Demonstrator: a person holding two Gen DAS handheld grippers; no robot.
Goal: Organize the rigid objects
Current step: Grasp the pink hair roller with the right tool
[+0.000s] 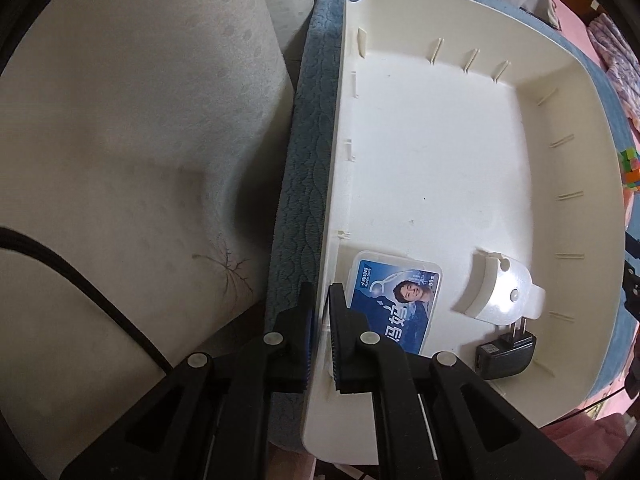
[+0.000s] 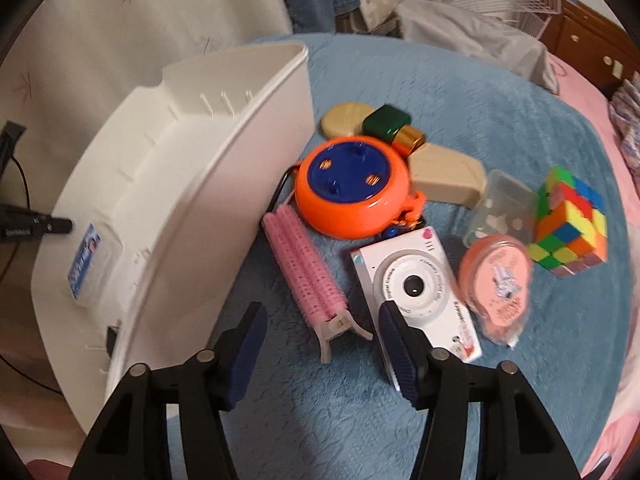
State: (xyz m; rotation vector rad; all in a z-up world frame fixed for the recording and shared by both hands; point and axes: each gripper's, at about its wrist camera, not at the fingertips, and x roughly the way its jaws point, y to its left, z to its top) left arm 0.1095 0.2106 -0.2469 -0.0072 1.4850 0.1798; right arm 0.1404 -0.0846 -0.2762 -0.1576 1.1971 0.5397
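Right fingers (image 2: 392,332) astride pink hair roller (image 2: 306,268), not touching

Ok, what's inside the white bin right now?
Inside the white bin: a blue-labelled floss pick box, a white plug-in night light and a black charger, all at the near end. The left gripper, clamped on the bin's wall, hides that near corner.

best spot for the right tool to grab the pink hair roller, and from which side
Take the pink hair roller across the middle of its bristled double barrel, coming from above. It lies flat on the blue blanket, with bare blanket along the side facing the white bin and a narrow gap before the white camera. The right tool is open. The clip tail looks thin and flared, likely a worse hold.
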